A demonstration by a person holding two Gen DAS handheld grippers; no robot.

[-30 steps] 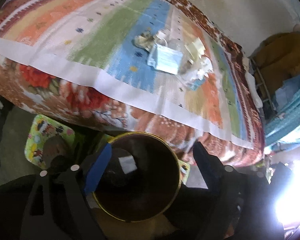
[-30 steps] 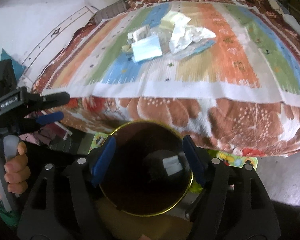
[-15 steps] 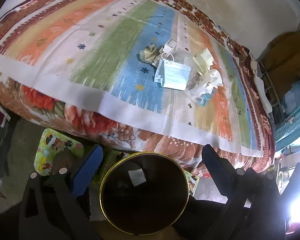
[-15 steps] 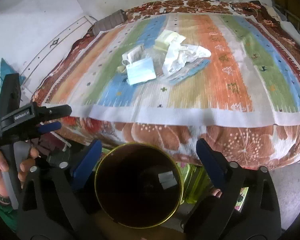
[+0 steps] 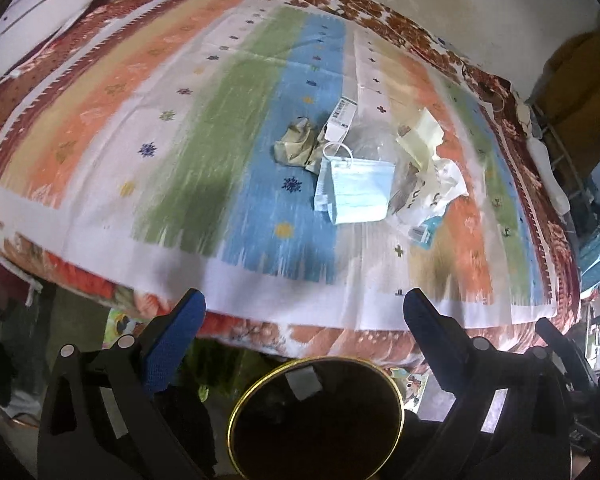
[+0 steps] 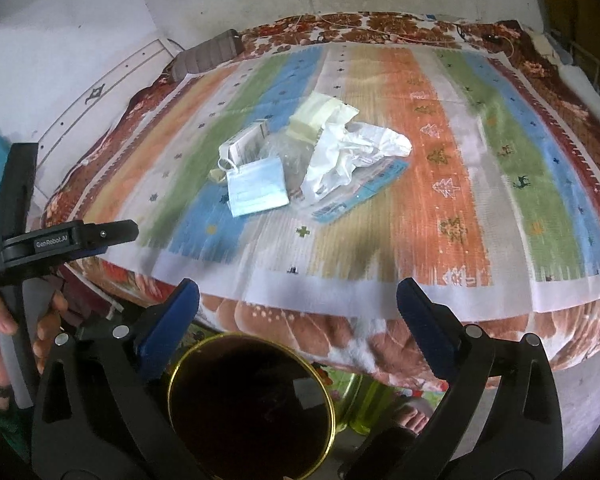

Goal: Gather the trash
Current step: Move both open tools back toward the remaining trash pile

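**Trash pile on bed, both grippers empty, bin below**

The trash sits in one loose heap near the middle of the striped woven bedspread [image 6: 440,184]: a pale blue pleated face mask [image 6: 257,193] at the near side, a small white printed carton [image 6: 247,143] behind it, a crumpled white plastic bag [image 6: 352,152] to its right, folded pale yellow paper [image 6: 314,118] at the back, and a flat blue-and-white wrapper [image 6: 360,192] under the bag. The pieces overlap and touch.

Left gripper [image 5: 304,320]: jaws wide apart, nothing between them. Right gripper [image 6: 298,306]: jaws likewise spread and empty. Both hover off the near edge of the bed, above a dark round bin with a gold rim [image 6: 252,400] standing on the floor.

Judged step: approach for a pick. The mask is nearest and lies on top, so it looks the easiest first grasp. The next move calls for a forward reach over the bed edge, then a carry back to the bin.

Open bedspread surrounds the heap on all sides, so approach room is ample. The mattress edge lies between heap and bin.
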